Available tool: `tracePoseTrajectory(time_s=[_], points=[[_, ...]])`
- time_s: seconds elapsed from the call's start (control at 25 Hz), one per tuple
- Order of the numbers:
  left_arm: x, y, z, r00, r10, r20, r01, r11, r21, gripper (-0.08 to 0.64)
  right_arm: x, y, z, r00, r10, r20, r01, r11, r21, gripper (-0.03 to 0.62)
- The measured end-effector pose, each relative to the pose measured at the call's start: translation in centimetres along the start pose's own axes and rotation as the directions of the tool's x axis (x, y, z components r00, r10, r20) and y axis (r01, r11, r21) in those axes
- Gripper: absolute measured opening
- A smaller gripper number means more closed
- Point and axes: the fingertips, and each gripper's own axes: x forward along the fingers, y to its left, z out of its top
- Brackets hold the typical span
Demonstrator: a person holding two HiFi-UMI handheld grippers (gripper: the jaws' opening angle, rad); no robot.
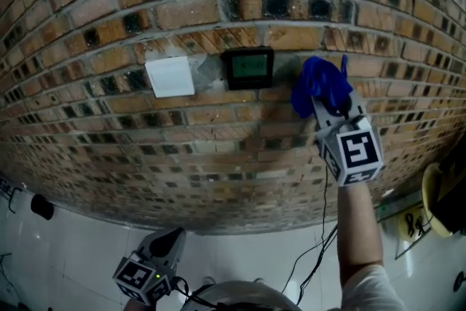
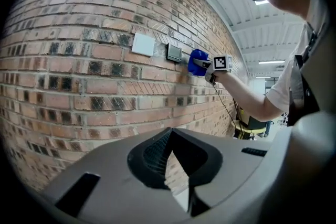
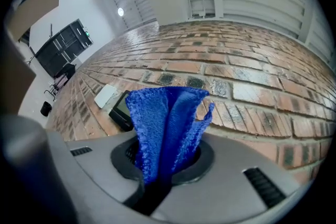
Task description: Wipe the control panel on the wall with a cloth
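Head view, cloth [image 1: 318, 79] in right gripper [image 1: 329, 103], beside control panel [image 1: 248, 68]

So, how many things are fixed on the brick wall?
2: a white plate at left, and the dark control panel just right of it. The blue cloth may hide another.

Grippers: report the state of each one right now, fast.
Left gripper: shut, nothing between its jaws.
Right gripper: shut on the blue cloth, held up beside the control panel.
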Motion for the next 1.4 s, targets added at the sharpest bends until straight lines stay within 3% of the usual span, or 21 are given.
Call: tracePoseTrajectory(time_s=[0.2, 0.36, 0.6, 0.76, 1.04, 1.2, 1.4], points=[[0.6, -0.1, -0.3, 0.995, 0.087, -0.052, -0.087, 0.996, -0.007, 0.002, -6.7, 0.6, -1.9, 0.999, 0.028, 0.023, -0.029, 0.998, 0.056, 0.091], [0.8, -0.1, 0.0, 0.992, 0.119, -0.048, -0.119, 0.993, 0.011, 0.002, -12.3, 3.5, -5.8, 0.998, 0.047, -0.045, -0.038, 0.984, 0.176, 0.091], [-2.6, 0.4, 0.2, 0.994, 0.107, -0.012, -0.106, 0.994, 0.031, 0.002, -21.5, 10.7, -7.7, 0.976, 0.112, -0.188, -0.063, 0.967, 0.246, 0.091], [-6.2, 1.0, 0.4, 0.997, 0.075, 0.013, -0.075, 0.996, 0.057, 0.002, -26.7, 13.7, -5.8, 0.964, 0.08, -0.255, -0.001, 0.956, 0.295, 0.089], [-13.3, 3.3, -2.2, 0.999, 0.049, -0.011, -0.049, 0.997, 0.062, 0.0, -32.7, 18.1, -0.6, 0.95, 0.0, -0.312, 0.092, 0.956, 0.279, 0.089], [-17.0, 4.8, -3.7, 0.999, 0.04, -0.024, -0.039, 0.997, 0.069, 0.002, -34.5, 20.8, 3.5, 0.956, -0.023, -0.293, 0.094, 0.969, 0.231, 0.089], [-20.6, 4.7, -4.6, 0.999, 0.014, -0.035, -0.011, 0.997, 0.079, 0.002, -37.0, 24.9, 6.6, 0.949, -0.019, -0.314, 0.1, 0.964, 0.246, 0.089]])
